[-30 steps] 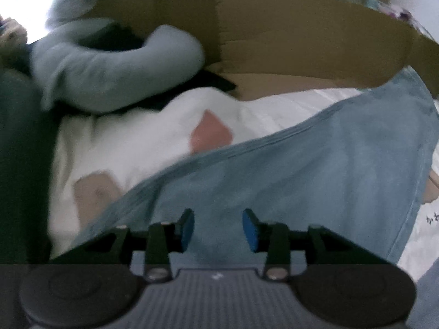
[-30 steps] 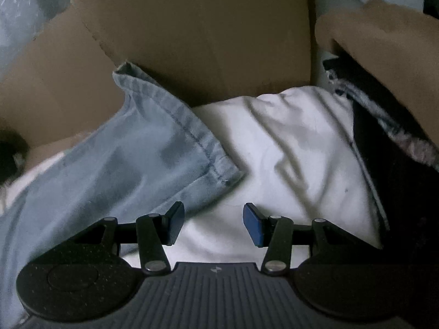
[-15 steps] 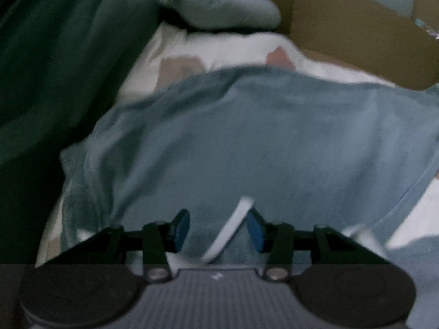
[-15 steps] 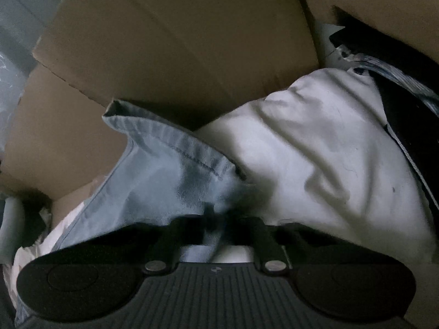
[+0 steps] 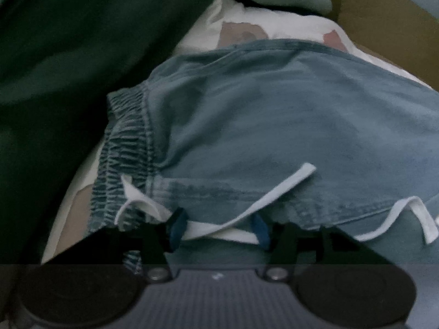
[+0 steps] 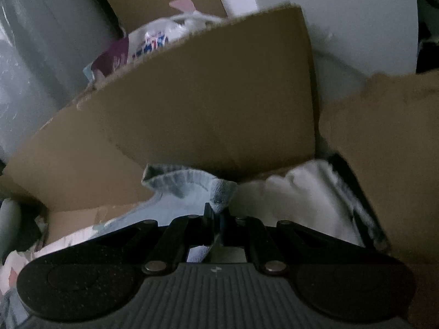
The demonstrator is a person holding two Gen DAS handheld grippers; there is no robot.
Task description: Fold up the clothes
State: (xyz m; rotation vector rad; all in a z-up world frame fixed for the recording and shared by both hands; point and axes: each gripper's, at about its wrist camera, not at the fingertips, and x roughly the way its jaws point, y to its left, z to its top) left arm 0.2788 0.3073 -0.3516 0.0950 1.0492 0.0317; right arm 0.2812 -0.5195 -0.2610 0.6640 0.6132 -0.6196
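Denim shorts [image 5: 274, 126] lie across white cloth [image 5: 247, 22] in the cardboard box [image 6: 208, 104]. My right gripper [image 6: 215, 215] is clamped on their hem corner. My left gripper [image 5: 218, 229] is opening around the white drawstring [image 5: 263, 203].

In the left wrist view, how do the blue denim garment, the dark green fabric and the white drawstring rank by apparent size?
1-2. blue denim garment and dark green fabric: alike, and nearness to the camera makes ranking unsure.
3. white drawstring: clearly smallest.
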